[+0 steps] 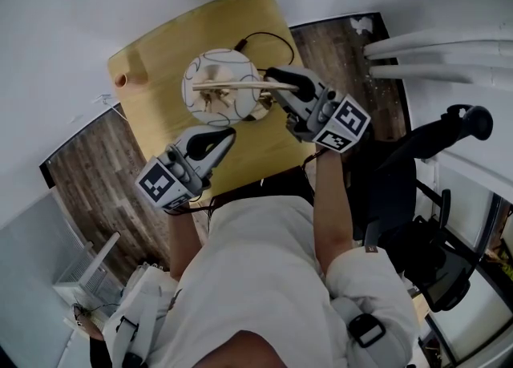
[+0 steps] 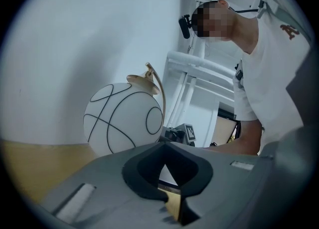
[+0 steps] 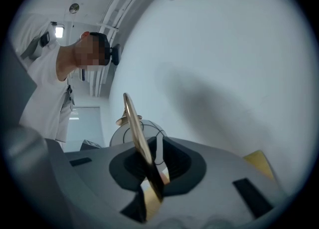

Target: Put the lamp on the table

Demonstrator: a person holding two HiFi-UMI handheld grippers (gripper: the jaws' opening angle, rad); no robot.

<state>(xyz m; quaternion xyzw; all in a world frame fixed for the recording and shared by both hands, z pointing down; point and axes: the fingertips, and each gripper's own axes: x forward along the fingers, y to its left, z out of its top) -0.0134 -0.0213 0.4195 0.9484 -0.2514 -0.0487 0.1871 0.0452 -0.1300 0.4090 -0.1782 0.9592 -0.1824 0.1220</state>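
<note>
The lamp is a white globe [image 1: 210, 78] with thin black lines, hung from a curved brass-coloured arm [image 1: 236, 84]. It is over the yellow table [image 1: 156, 106]; its foot is hidden, so I cannot tell whether it rests there. My right gripper [image 1: 276, 86] is shut on the arm [image 3: 133, 125], which runs up between the jaws [image 3: 149, 168] with the globe [image 3: 118, 135] behind. My left gripper [image 1: 228, 132] is shut and empty, just in front of the globe [image 2: 122, 118]. In its own view the left gripper [image 2: 167, 148] points past the globe at the arm [image 2: 159, 93].
A small orange cup [image 1: 121, 80] stands near the table's left corner. The lamp's black cable [image 1: 268, 38] loops at the far edge. A black office chair [image 1: 449, 142] and white pipes [image 1: 433, 50] are on the right. Dark wood floor [image 1: 88, 174] surrounds the table.
</note>
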